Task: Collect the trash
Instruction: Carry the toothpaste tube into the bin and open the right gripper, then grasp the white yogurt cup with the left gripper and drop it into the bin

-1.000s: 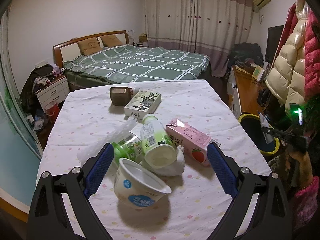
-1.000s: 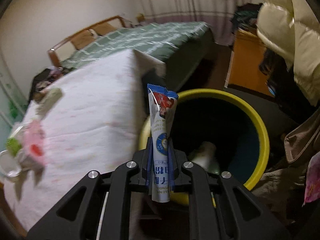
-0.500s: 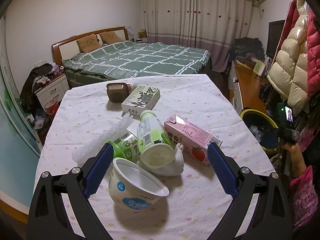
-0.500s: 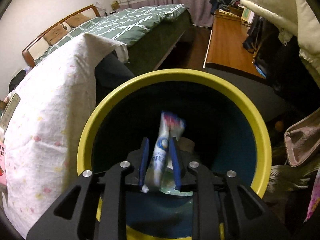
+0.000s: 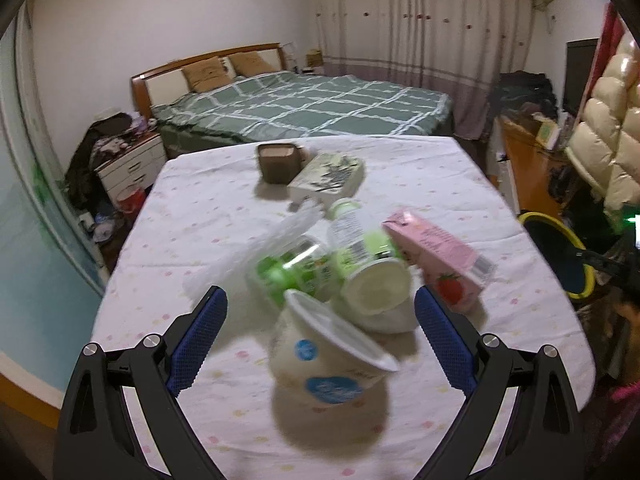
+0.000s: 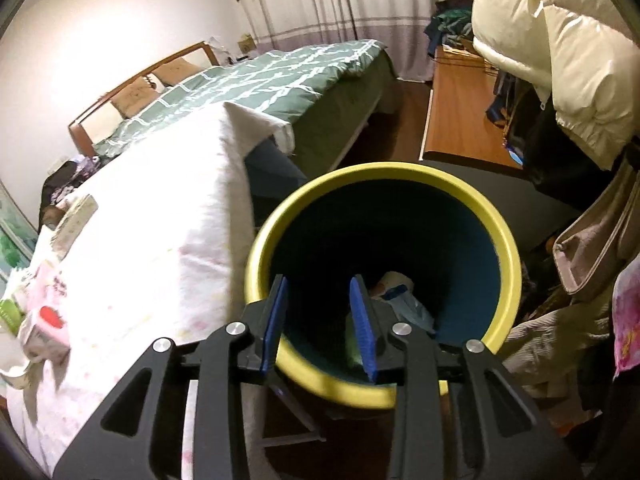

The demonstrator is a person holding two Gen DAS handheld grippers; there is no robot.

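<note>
the right claw (image 6: 322, 322) is hovering with its jaws spread and empty over the yellow-rimmed bin (image 6: 505, 236), where discarded wrappers (image 6: 404, 298) are lying just ahead of its fingertips. the left claw (image 5: 320, 322) is gaping wide above the tabletop (image 5: 200, 216), a white yogurt cup (image 5: 326, 356) sitting between its fingers, with a green bottle (image 5: 360, 256) and pink carton (image 5: 436, 256) just beyond.

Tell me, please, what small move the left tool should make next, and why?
Probably ease the left tool forward and down around the yogurt cup, then close. It is open and empty, and the cup lies nearest, roughly between its fingers, on the table. The right tool is open and empty over the bin, so its drop looks done.
</note>
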